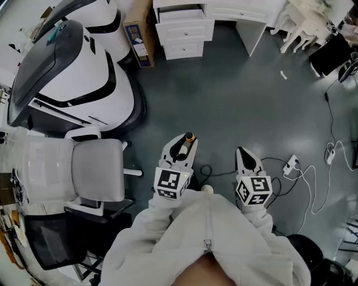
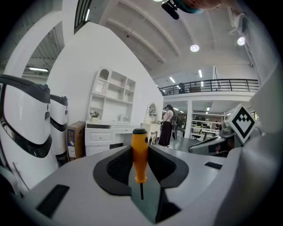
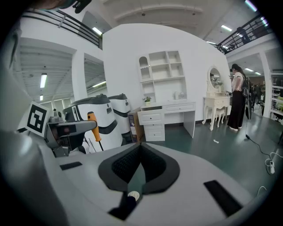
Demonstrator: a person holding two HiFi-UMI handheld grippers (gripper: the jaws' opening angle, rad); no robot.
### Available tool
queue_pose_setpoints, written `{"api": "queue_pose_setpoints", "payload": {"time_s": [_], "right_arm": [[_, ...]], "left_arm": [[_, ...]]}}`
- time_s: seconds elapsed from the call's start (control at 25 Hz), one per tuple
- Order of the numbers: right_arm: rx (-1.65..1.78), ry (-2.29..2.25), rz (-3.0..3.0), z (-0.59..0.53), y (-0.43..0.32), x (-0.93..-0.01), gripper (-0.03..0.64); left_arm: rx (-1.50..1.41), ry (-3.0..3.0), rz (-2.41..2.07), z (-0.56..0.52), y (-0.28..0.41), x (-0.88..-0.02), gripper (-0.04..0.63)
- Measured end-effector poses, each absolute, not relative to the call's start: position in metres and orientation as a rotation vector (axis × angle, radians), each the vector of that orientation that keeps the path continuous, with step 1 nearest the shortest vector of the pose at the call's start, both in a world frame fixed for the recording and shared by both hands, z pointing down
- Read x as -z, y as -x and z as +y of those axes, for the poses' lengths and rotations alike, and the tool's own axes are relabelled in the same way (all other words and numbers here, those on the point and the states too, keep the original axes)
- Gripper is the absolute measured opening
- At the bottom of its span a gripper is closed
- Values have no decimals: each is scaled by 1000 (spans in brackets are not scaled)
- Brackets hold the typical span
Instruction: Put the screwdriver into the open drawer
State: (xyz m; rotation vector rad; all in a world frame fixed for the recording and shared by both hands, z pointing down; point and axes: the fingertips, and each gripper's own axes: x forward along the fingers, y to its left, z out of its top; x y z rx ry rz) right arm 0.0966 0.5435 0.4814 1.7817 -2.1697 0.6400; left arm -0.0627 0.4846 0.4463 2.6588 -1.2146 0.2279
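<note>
left gripper (image 1: 182,146) is clamping the screwdriver (image 2: 139,154) by its orange handle, probably light, stiff, grippy there; right gripper (image 3: 141,148) is sitting closed, empty

Drawer unit (image 1: 183,32) is set at the floor's far edge, beside a desk (image 1: 240,12) on its right. Cardboard box (image 1: 139,37) is stood just left of the unit, against a large rounded machine (image 1: 72,78) that fills the far-left corner. Chair (image 1: 96,169) is placed before the machine, at the left edge. Power strip (image 1: 291,164) and cables (image 1: 319,184) are laid on the floor at the right. Left gripper (image 1: 182,143) and right gripper (image 1: 243,152) are held side by side, apart, near the floor's middle. Screwdriver (image 1: 185,144) is gripped between the left one's jaws.
</note>
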Motion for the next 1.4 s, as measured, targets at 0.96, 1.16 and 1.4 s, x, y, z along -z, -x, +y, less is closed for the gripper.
{"api": "queue_pose_setpoints", "payload": {"time_s": [0.96, 1.16, 1.4], "right_arm": [[-619, -1813, -2319, 642, -100, -445, 34], [-622, -1797, -2336, 635, -96, -445, 34], [-611, -1793, -2341, 605, -97, -445, 34]], "left_arm": [[-201, -2626, -1304, 608, 59, -417, 121], [-208, -2631, -1310, 604, 59, -415, 121], [-198, -2633, -1323, 576, 59, -413, 121]]}}
